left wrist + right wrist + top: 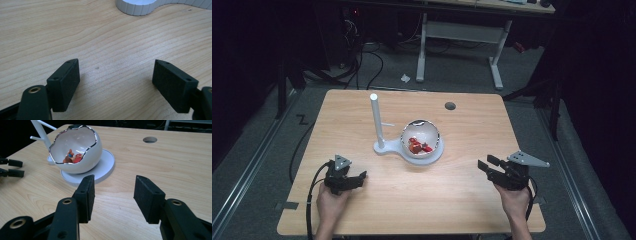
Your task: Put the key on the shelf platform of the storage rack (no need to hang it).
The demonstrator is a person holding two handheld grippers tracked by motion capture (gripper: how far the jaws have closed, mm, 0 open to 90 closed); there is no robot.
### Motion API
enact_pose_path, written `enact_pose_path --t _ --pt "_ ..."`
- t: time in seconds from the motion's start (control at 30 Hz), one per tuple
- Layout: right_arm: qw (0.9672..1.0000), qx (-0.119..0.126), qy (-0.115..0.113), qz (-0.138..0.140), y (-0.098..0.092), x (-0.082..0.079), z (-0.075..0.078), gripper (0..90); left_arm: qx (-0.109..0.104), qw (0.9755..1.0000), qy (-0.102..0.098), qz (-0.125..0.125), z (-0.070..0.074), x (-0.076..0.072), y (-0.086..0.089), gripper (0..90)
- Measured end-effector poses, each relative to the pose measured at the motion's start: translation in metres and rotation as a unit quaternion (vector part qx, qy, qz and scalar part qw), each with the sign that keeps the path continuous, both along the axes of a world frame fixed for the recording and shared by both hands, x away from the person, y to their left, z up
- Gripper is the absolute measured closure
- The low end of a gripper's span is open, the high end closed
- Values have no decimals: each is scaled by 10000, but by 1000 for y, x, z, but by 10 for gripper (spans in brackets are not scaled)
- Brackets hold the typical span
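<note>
Table brightly lit, surroundings dark; soft shadows, sharp close-ups.

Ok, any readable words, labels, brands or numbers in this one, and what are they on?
None readable.
White egg-shaped bowl with silver rim: no print.
White round stand with upright post: plain.
Light wooden table: no labels.
Black "Z"-like mark on the grey floor: possibly tape, not clearly a letter.

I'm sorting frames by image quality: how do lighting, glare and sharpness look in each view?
High view: the table is evenly lit, the surroundings fall into darkness, and the picture is rather soft. Left gripper view: sharp wood grain, soft shadows beside the fingers. Right gripper view: bright glare on the eggshell-shaped bowl and its silvery rim; the near fingers look slightly soft.
</note>
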State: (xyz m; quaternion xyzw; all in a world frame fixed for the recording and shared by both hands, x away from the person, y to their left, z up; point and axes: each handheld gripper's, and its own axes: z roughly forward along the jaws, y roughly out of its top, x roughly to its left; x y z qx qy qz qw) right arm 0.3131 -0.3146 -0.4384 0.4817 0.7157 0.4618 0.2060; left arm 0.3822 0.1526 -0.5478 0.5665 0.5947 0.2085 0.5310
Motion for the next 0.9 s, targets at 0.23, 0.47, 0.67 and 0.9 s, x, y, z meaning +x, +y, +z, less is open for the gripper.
enact_pose_path --t 0.23,0.47,0.67,0.9 --pt "10000 -1 75 -2 4 3 -10 516 5 10000 2 -2 0 0 0 224" --pt "9999 -6 130 5 8 5 -19 517 0 10000 3 -2 0 0 0 224" --pt "9998 -42 174 27 12 6 -26 517 -3 10000 1 1 0 0 0 224" --pt "9997 -51 243 51 17 10 -34 518 -1 10000 0 1 0 0 0 224"
